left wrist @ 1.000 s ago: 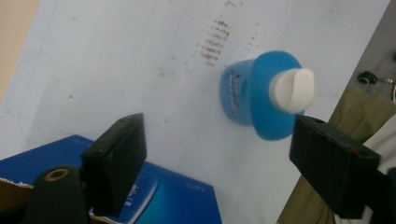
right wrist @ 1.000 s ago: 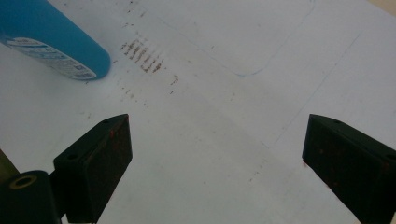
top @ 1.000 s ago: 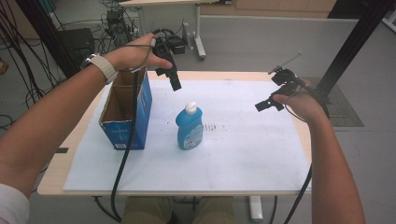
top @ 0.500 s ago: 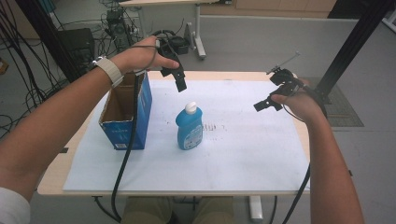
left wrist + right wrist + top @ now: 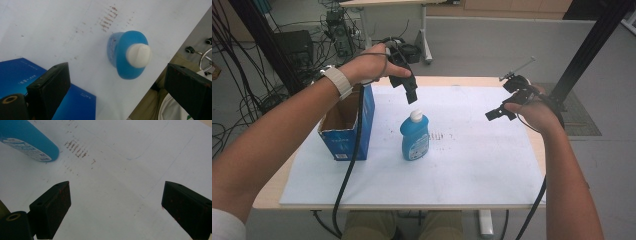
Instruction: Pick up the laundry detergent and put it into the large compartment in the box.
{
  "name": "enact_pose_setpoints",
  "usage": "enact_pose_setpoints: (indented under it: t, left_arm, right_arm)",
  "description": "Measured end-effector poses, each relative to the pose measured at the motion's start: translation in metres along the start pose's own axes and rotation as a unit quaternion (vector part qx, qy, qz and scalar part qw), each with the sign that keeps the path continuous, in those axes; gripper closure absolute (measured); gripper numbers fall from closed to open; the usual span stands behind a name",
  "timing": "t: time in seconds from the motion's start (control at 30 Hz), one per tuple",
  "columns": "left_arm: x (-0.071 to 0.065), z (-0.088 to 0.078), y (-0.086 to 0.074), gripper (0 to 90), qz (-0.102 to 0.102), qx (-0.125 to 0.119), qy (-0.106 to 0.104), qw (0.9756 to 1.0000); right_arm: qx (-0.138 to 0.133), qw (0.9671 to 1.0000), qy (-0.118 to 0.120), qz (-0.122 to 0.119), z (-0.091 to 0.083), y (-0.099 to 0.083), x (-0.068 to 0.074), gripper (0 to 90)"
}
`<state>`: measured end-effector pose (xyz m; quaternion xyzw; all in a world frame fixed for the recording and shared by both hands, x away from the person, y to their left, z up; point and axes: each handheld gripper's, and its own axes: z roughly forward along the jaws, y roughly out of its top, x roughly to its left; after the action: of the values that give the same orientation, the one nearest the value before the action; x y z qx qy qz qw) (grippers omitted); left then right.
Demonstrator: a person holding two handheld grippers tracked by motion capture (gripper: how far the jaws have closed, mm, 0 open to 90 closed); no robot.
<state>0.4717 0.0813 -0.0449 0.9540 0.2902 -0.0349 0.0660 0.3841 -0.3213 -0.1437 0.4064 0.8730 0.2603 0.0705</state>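
A blue bottle point(image 5: 414, 137) with a white cap stands upright on the white sheet point(image 5: 462, 160) near the table's middle. My left gripper point(image 5: 410, 91) hovers just above and behind the cap, jaws spread wide and empty. From the left gripper view I look straight down on the bottle point(image 5: 131, 56), its cap between the two open jaws. My right gripper point(image 5: 499, 111) hangs open over the sheet's right side, well apart from the bottle. The bottle's point(image 5: 27, 141) lower part lies at the top left of the right gripper view.
An open blue cardboard box point(image 5: 347, 127) stands left of the bottle; its blue side point(image 5: 57, 105) is seen below the left jaw. Brown smudges point(image 5: 77, 148) mark the sheet. Cables and a black frame post point(image 5: 592, 50) surround the table.
My left gripper has moved right and forward from above the box to just over the bottle's cap. The right gripper has barely shifted.
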Motion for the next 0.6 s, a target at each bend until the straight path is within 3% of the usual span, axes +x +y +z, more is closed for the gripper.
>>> enact_pose_setpoints:
  t: [0.13,0.6]
  left_arm:
    - [-0.0030,0.0012,0.0010,7.4,-0.009,0.002,0.000,1.0000]
    - [-0.0052,0.0090,0.0033,7.9,-0.011,-0.001,-0.010,0.9999]
  right_arm:
    - [0.000,1.0000,-0.001,-0.001,-0.0014,0.0004,0.0020,8.6]
    - [-0.001,1.0000,-0.001,-0.001,-0.0009,0.0003,0.0035,8.6]
